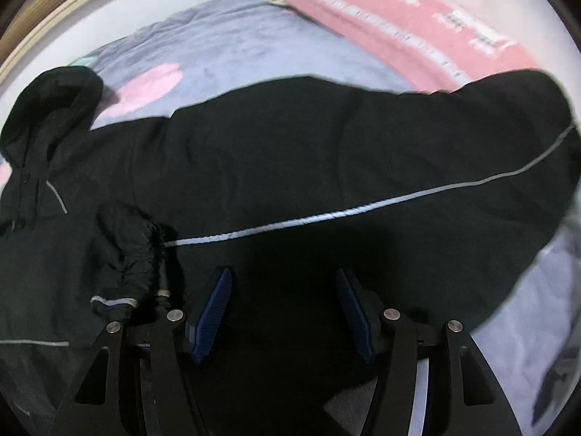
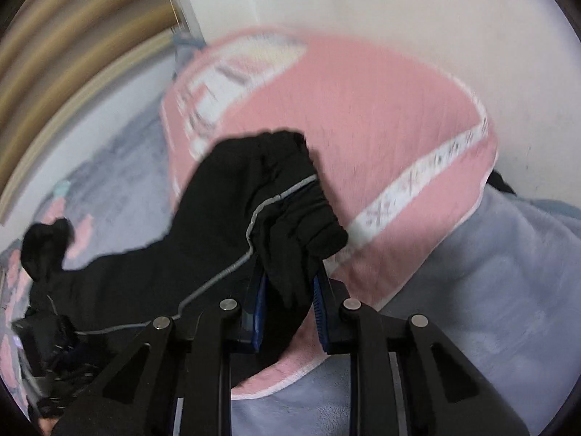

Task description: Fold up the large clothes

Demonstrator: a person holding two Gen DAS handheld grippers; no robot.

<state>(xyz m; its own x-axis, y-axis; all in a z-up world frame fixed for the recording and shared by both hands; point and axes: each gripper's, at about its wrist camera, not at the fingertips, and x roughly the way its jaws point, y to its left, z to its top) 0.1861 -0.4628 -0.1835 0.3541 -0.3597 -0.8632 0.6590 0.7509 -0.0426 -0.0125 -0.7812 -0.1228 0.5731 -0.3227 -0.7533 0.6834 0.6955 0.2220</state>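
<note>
A black hooded jacket (image 1: 290,152) with a thin grey reflective stripe lies spread across a bed. Its hood (image 1: 51,109) is at the left, and a sleeve cuff (image 1: 130,254) is folded onto the body. My left gripper (image 1: 283,316) hovers just above the jacket's near edge, open, with nothing between its blue pads. In the right wrist view the jacket (image 2: 218,218) stretches away to the left. My right gripper (image 2: 288,305) is shut on a bunched end of the black fabric, which sticks up past the fingertips.
The bed is covered by a grey-blue blanket (image 1: 232,43) with pink patches. A pink pillow (image 2: 381,138) with white lettering lies beyond the jacket, against a white wall (image 2: 363,7). A wooden bed frame (image 2: 72,54) curves along the left.
</note>
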